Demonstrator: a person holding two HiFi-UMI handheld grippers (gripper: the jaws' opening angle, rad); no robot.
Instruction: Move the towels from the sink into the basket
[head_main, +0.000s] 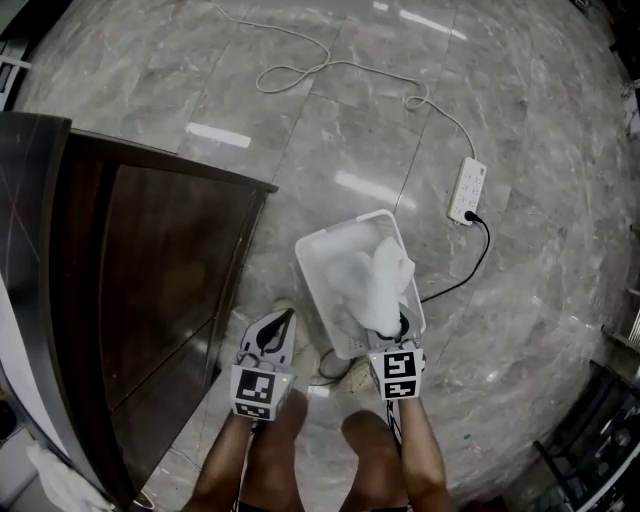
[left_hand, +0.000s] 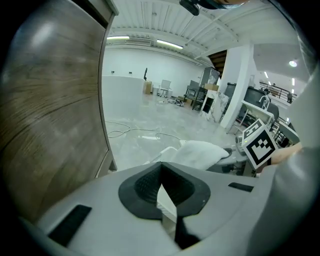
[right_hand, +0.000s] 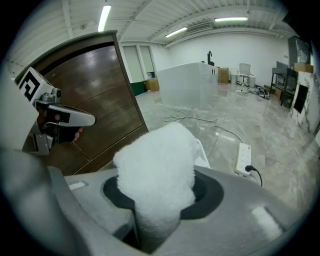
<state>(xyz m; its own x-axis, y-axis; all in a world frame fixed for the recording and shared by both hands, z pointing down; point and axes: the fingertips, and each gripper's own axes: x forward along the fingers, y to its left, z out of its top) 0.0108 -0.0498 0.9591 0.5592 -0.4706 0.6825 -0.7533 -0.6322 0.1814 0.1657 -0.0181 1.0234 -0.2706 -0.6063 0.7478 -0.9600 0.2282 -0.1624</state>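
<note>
Pale grey left tool (head_main: 283, 318) and right tool (head_main: 399, 326), black-lined, with marker cubes (head_main: 254, 392).

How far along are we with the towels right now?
Done: white cloth already lies in the basket. In hand: the right gripper is shut on a towel over that basket; the left gripper is shut and empty. Left: release this towel; the sink is out of view, so remaining towels cannot be counted.
</note>
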